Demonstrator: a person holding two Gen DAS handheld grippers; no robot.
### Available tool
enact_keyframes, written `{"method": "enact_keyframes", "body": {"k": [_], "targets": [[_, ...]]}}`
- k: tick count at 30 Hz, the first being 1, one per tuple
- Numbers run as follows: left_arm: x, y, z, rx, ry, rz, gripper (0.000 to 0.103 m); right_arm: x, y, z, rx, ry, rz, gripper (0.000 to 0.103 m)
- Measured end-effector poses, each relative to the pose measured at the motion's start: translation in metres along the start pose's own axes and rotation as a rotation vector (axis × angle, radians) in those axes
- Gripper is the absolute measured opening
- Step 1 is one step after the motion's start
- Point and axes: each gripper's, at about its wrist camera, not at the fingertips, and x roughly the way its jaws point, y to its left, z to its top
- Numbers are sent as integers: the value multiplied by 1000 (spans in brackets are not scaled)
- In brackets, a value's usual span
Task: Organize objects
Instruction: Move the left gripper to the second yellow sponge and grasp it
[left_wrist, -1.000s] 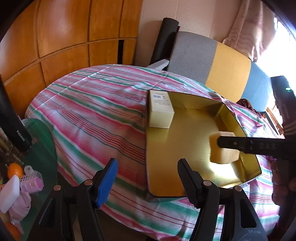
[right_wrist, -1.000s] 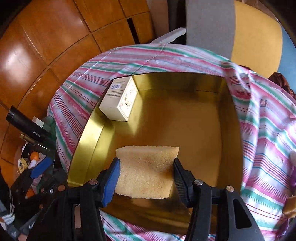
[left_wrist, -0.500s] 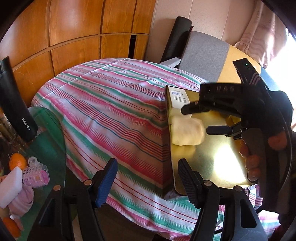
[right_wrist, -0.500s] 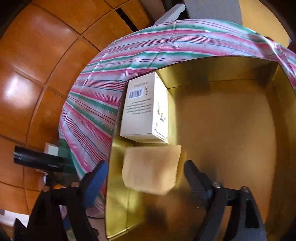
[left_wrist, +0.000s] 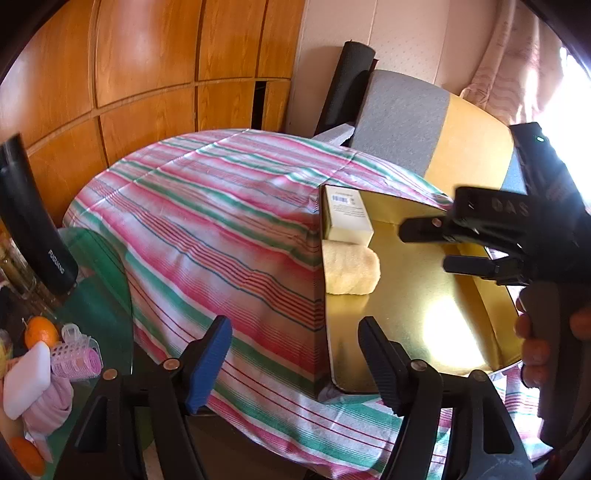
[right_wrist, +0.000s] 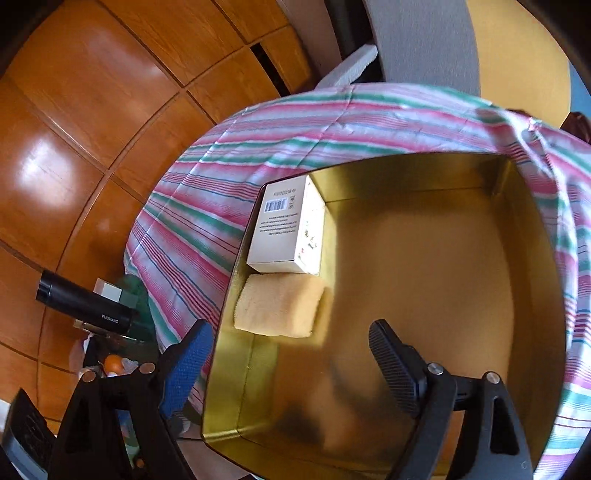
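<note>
A yellow sponge (right_wrist: 280, 310) lies in the gold tin tray (right_wrist: 424, 277), against its left wall and touching a white carton (right_wrist: 284, 229) behind it. My right gripper (right_wrist: 288, 328) hovers just short of the sponge, open, with nothing between its pads. In the left wrist view the same sponge (left_wrist: 351, 271) and carton (left_wrist: 347, 214) sit at the tray's (left_wrist: 424, 314) left edge, and the right gripper (left_wrist: 424, 243) reaches in from the right in a person's hand (left_wrist: 532, 332). My left gripper (left_wrist: 293, 325) hangs over the striped cloth's front edge, its jaws opening with nothing between them.
The tray rests on a table under a pink and green striped cloth (left_wrist: 203, 221). A lower glass table at the left holds a black flask (left_wrist: 33, 221), an orange (left_wrist: 40, 332), pink hair rollers (left_wrist: 75, 360) and a white block (left_wrist: 26, 373). Grey and yellow cushions (left_wrist: 402, 118) stand behind.
The right gripper carried the sponge from the tray's near side to its left wall beside the carton, opened, let it go and drew back. The left gripper barely moved.
</note>
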Motion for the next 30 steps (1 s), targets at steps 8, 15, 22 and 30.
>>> {"method": "enact_keyframes", "body": {"k": [8, 15, 22, 30], "targets": [[-12, -23, 2, 63, -24, -30, 73, -55, -33, -31, -25, -100, -117, 88], [-19, -57, 3, 143, -34, -77, 74, -109, -95, -60, 64, -167, -206, 88], [-20, -104, 4, 250, -30, -149, 74, -188, -189, -94, 249, -270, -337, 88], [-22, -179, 3, 395, -30, -284, 74, -297, -308, -158, 623, -483, -529, 88]]}}
